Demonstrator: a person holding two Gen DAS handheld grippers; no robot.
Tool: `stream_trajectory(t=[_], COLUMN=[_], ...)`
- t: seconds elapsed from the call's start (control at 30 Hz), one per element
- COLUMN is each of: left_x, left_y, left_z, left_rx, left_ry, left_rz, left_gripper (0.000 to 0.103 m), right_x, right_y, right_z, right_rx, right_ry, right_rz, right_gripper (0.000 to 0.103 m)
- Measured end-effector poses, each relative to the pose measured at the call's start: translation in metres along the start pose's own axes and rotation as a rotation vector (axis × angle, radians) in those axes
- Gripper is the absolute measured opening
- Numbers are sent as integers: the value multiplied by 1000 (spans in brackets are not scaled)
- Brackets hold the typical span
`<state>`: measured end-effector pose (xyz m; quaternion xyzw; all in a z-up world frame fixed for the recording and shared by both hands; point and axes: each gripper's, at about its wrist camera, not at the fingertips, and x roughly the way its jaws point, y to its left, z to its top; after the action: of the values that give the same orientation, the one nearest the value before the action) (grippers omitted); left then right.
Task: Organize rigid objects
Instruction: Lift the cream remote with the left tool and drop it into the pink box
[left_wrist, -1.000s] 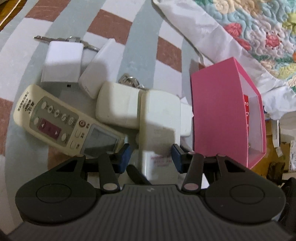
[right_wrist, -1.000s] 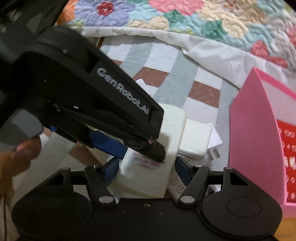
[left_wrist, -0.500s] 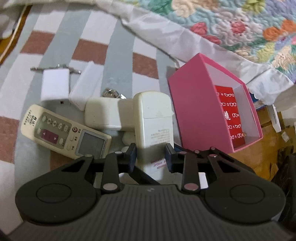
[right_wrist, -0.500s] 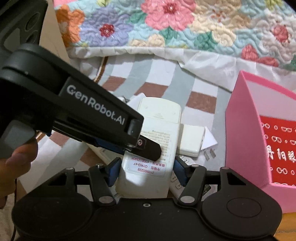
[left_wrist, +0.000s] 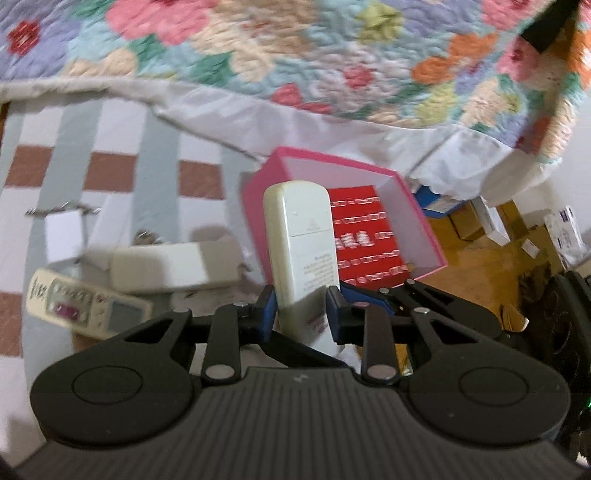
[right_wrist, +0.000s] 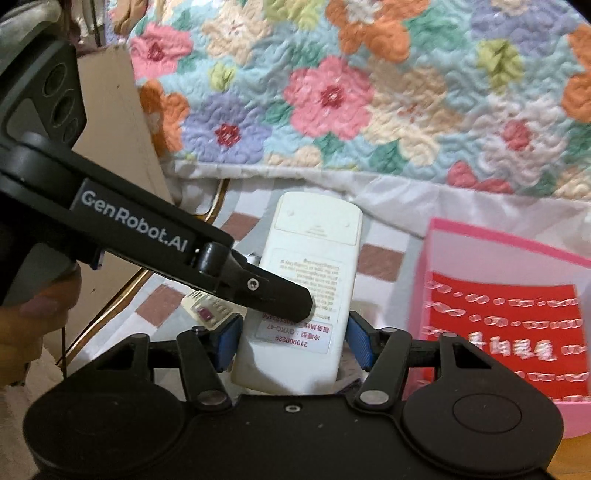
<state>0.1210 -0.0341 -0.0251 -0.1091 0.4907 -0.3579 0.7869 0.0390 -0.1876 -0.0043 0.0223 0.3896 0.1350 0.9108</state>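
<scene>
A white remote (left_wrist: 301, 243), its labelled back (right_wrist: 314, 273) facing up, hangs in the air above the striped sheet. My left gripper (left_wrist: 301, 314) holds its lower end between the blue pads, and its jaws are still closing on it. In the right wrist view one black finger (right_wrist: 258, 288) of that gripper lies across the remote's back. My right gripper (right_wrist: 294, 341) clasps the same end by its two long edges. The open pink box (left_wrist: 258, 206) stands just behind and right of the remote, with a red card (left_wrist: 369, 236) in it.
Left on the striped sheet (left_wrist: 110, 170) lie a second remote with buttons (left_wrist: 85, 306), white adapter blocks (left_wrist: 159, 266), a white square block (left_wrist: 62, 232) and keys (left_wrist: 146, 236). A flowered quilt (left_wrist: 295, 55) fills the back. Cartons (left_wrist: 480, 221) sit on the floor at right.
Both grippers have risen and lifted the white remote off the pile. The left jaws narrowed onto it. The pink box now shows behind the remote.
</scene>
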Motion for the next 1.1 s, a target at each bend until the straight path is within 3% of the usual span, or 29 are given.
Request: stream_trajectory(t=[0.23, 0.5, 0.87, 1.1], left_x=[36, 118, 235, 276], left_y=[-55, -109, -122, -121], left_z=[28, 49, 65, 65], left_rx=[75, 107, -24, -103], left_ry=[64, 124, 231, 307], left_rz=[-46, -77, -125, -90], left_gripper=[27, 28, 28, 29], right_x=[-24, -17, 19, 49], right_y=[-53, -128, -223, -247], right_z=[9, 11, -2, -5], right_rx=[25, 85, 151, 59], right_ry=[-3, 58, 236, 382], right_rz=[-73, -182, -226, -205], right_gripper=[65, 64, 63, 63])
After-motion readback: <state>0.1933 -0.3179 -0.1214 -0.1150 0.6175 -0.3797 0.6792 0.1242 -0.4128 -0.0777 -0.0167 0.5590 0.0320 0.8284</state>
